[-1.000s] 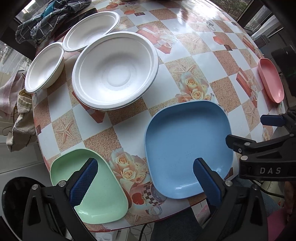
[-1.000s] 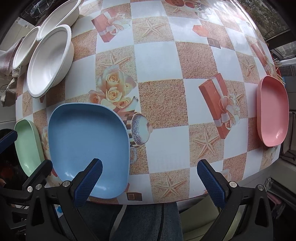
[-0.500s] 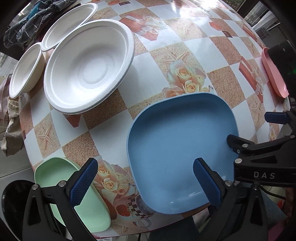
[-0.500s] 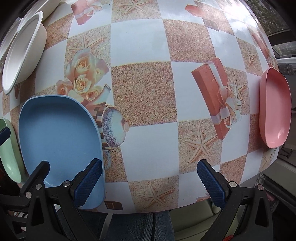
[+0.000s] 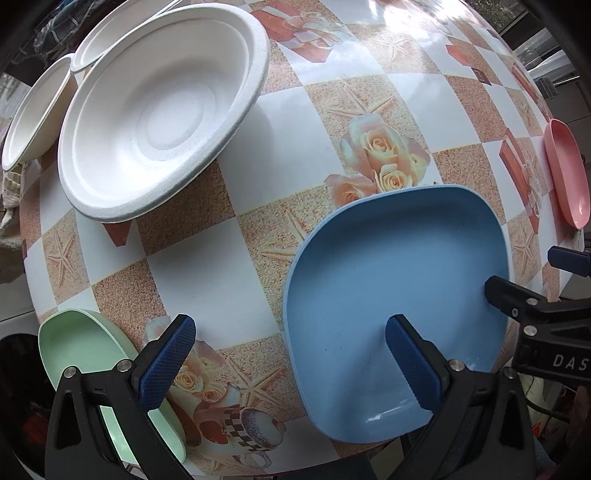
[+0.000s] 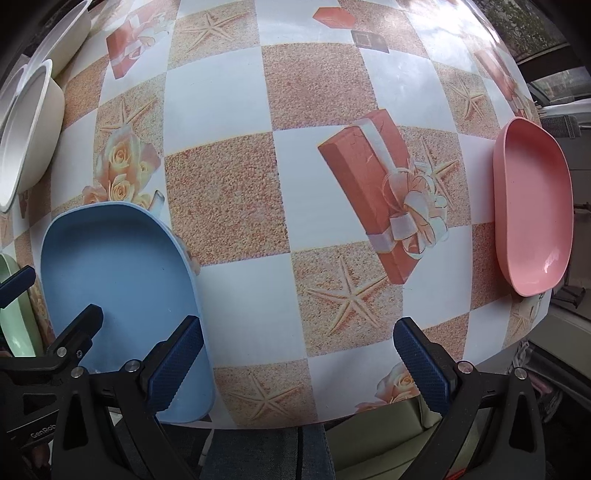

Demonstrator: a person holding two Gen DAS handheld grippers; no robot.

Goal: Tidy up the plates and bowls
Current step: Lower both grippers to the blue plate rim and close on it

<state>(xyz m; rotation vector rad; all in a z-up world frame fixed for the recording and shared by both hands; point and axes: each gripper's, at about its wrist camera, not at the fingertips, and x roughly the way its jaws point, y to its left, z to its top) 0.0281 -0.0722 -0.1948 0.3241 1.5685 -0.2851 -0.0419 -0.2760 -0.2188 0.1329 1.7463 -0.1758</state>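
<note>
A blue square plate [image 5: 399, 280] lies at the table's near edge; it also shows in the right wrist view [image 6: 118, 280]. A green plate [image 5: 85, 350] lies to its left, and a pink plate [image 6: 532, 206] lies at the far right edge. Three white bowls sit at the back left, the large one [image 5: 159, 110] nearest, a smaller one [image 5: 33, 114] to its left. My left gripper [image 5: 291, 358] is open and empty, its right finger over the blue plate. My right gripper [image 6: 299, 362] is open and empty just right of the blue plate.
The round table [image 6: 221, 96] has a checked cloth with roses, starfish and gift boxes. Cloths [image 5: 11, 206] hang off its far left edge. A third white bowl [image 5: 110, 33] stands behind the large one. The table's near edge lies just under both grippers.
Both grippers have moved forward and rightward over the table. The blue plate now sits further left in the right view, and the green plate has slid toward the left view's corner. Both stay open.
</note>
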